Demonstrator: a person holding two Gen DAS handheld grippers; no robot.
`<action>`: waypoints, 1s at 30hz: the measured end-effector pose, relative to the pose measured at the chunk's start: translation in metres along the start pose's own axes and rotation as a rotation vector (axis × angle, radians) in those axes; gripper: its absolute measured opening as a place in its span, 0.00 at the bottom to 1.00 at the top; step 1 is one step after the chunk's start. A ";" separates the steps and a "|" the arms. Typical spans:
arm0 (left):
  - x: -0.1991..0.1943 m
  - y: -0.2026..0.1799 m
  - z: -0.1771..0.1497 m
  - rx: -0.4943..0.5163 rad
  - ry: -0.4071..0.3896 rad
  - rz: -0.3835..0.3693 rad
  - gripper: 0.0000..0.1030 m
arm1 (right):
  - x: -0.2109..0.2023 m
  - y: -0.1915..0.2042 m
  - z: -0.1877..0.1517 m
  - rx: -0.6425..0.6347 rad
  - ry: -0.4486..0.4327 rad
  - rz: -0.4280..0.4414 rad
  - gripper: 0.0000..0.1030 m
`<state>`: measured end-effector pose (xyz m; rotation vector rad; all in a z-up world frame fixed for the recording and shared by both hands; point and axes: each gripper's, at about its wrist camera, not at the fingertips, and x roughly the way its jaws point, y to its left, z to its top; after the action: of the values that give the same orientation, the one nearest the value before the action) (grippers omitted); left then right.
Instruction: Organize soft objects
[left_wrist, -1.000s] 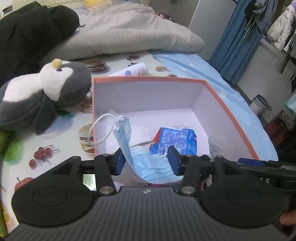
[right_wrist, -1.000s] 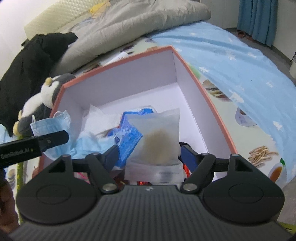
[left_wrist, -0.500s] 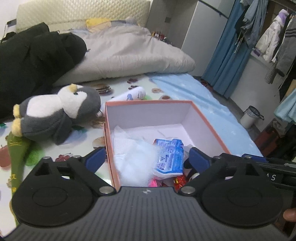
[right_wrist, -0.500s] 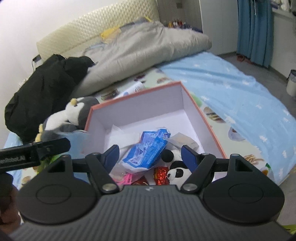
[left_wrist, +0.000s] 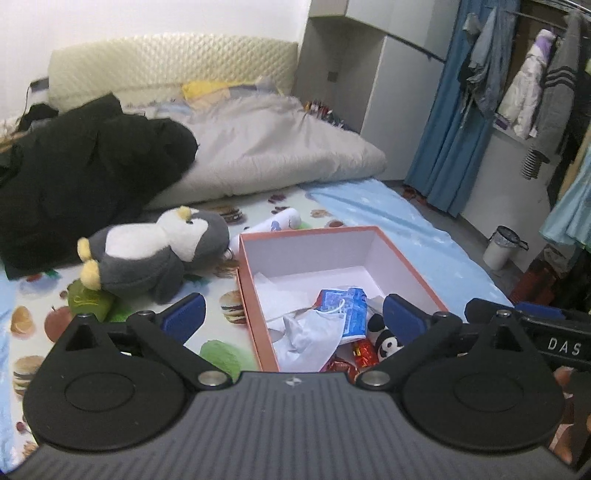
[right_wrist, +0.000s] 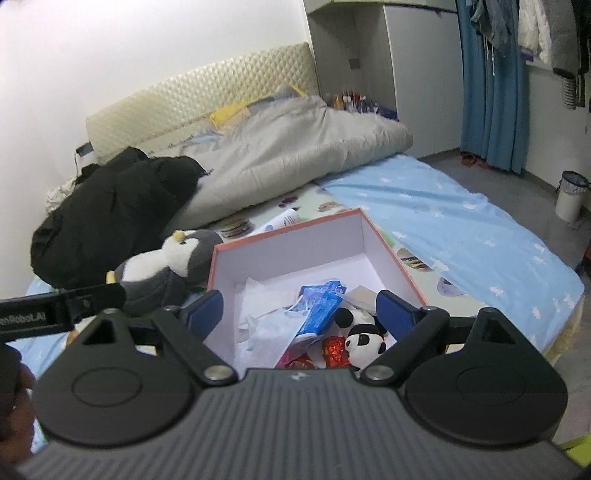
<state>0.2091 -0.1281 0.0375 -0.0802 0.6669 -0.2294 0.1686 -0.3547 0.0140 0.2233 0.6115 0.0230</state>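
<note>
Both my grippers — left gripper (left_wrist: 291, 317) and right gripper (right_wrist: 300, 310) — have just been opening; both now gape wide, empty. The orange-rimmed white cardboard box (left_wrist: 410, 266) holds the crumpled pale face mask (left_wrist: 314, 332), blue packet (left_wrist: 349, 306) and small panda plush (right_wrist: 364, 345). The grey-and-white penguin plush (left_wrist: 159, 254) lies outside beside it — I judge that's left.

Grey duvet (left_wrist: 266, 147) as landmark: black coat (left_wrist: 85, 173) touching its left edge, blue curtain (left_wrist: 447, 122) well right, small white bin (left_wrist: 500, 247) further right on floor, cream headboard (left_wrist: 166, 62) behind.

Cream headboard (left_wrist: 170, 62), blue curtain (left_wrist: 448, 122)
</note>
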 end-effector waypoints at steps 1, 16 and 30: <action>-0.008 0.000 -0.003 0.004 -0.004 -0.004 1.00 | -0.006 0.002 -0.002 -0.001 -0.008 0.001 0.89; -0.071 0.006 -0.047 -0.009 -0.018 0.028 1.00 | -0.061 0.013 -0.046 -0.039 -0.034 -0.013 0.89; -0.067 -0.002 -0.078 0.010 0.011 0.054 1.00 | -0.060 0.012 -0.071 -0.063 -0.040 0.017 0.89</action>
<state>0.1092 -0.1146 0.0176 -0.0518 0.6783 -0.1815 0.0798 -0.3342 -0.0059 0.1678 0.5683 0.0544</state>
